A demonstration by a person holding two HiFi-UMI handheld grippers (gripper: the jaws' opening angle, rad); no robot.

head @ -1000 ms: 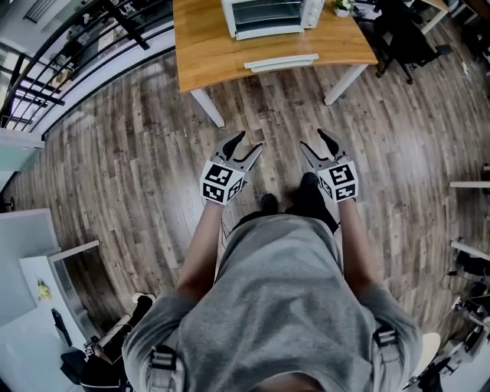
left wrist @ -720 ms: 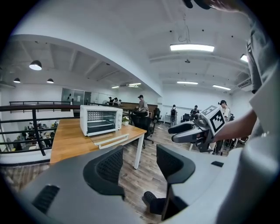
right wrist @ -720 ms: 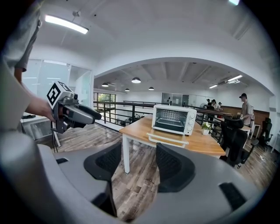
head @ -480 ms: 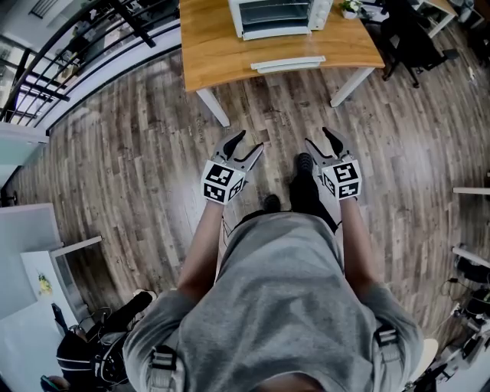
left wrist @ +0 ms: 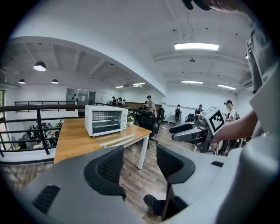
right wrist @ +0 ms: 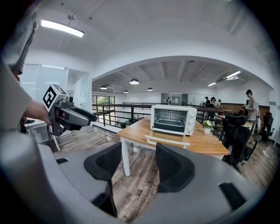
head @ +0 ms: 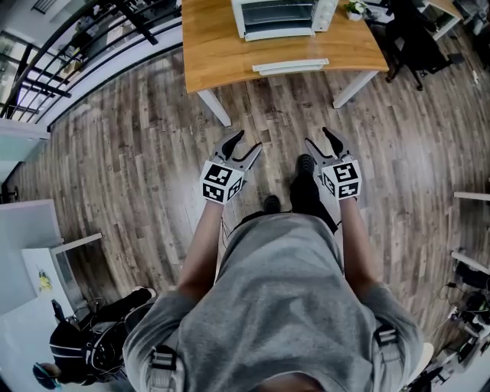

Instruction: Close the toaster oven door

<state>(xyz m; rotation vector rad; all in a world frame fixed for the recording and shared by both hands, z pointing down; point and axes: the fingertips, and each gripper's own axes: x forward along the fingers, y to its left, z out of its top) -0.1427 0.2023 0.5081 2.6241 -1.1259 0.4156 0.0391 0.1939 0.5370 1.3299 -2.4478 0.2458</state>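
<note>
A white toaster oven (head: pixel 277 17) (left wrist: pixel 105 119) (right wrist: pixel 172 119) stands on a wooden table (head: pixel 222 50) far ahead of me. Its door (head: pixel 290 66) (left wrist: pixel 117 139) (right wrist: pixel 167 141) hangs open, folded down flat over the table's front edge. My left gripper (head: pixel 245 142) (left wrist: pixel 140 164) and right gripper (head: pixel 322 138) (right wrist: pixel 139 164) are both open and empty. They hover at waist height over the floor, well short of the table. The other gripper shows at the side of each gripper view.
Wood plank floor (head: pixel 138 153) lies between me and the table. A black railing (head: pixel 69 46) runs along the left. Black office chairs (head: pixel 409 38) stand right of the table, and a small potted plant (right wrist: pixel 207 127) sits by the oven. People stand in the background (left wrist: pixel 179 114).
The view has shifted slightly forward toward the table. Both grippers keep the same pose, still open.
</note>
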